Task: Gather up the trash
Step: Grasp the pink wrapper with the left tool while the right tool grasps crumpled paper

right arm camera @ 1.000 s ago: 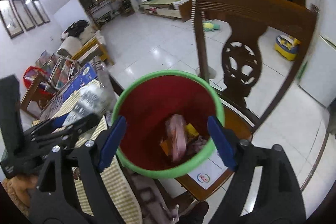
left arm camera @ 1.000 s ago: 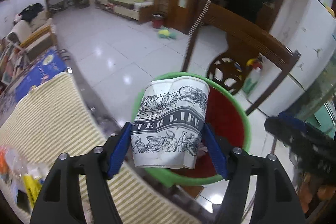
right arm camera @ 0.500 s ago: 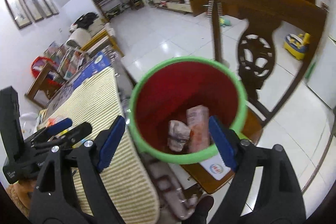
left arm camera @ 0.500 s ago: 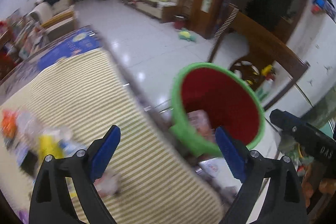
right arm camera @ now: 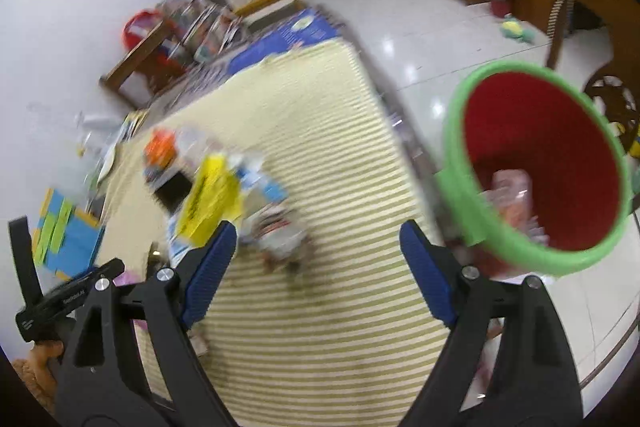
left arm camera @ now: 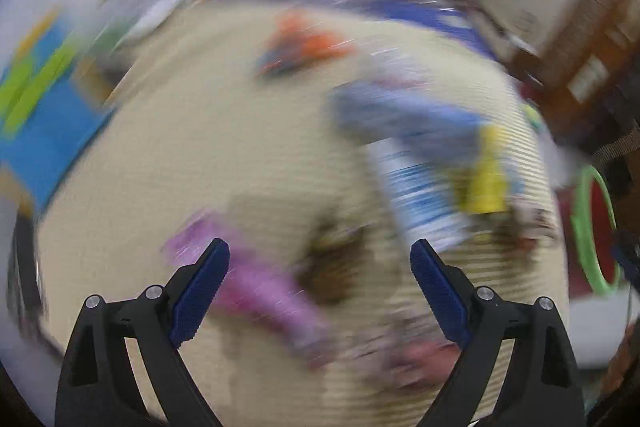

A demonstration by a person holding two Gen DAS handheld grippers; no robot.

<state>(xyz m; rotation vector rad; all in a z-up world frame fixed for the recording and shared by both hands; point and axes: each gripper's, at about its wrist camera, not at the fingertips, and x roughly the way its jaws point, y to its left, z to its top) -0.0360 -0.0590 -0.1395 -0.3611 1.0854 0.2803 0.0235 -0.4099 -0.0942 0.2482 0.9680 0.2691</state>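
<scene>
Left gripper [left arm camera: 319,291]: fingers spread, nothing held; view heavily smeared by motion. Purple wrapper [left arm camera: 260,287] noted just ahead, toward 10 o'clock of the left finger.

Right gripper [right arm camera: 316,269]: fingers spread, nothing held; crumpled wrapper [right arm camera: 280,239] lies between and just beyond them at 12 o'clock.

Striped mat [right arm camera: 320,307] covers the surface. Yellow packet [right arm camera: 212,203] and orange item [right arm camera: 160,147] recorded farther off, at 10 to 11 o'clock.

Bin [right arm camera: 472,187], green-rimmed and red inside, stands off the surface's edge at 2 o'clock, litter already in it.

Handling judged: one piece to be chosen, the gripper slowed until blur clears, the fingers lowered astride it before closing.
</scene>
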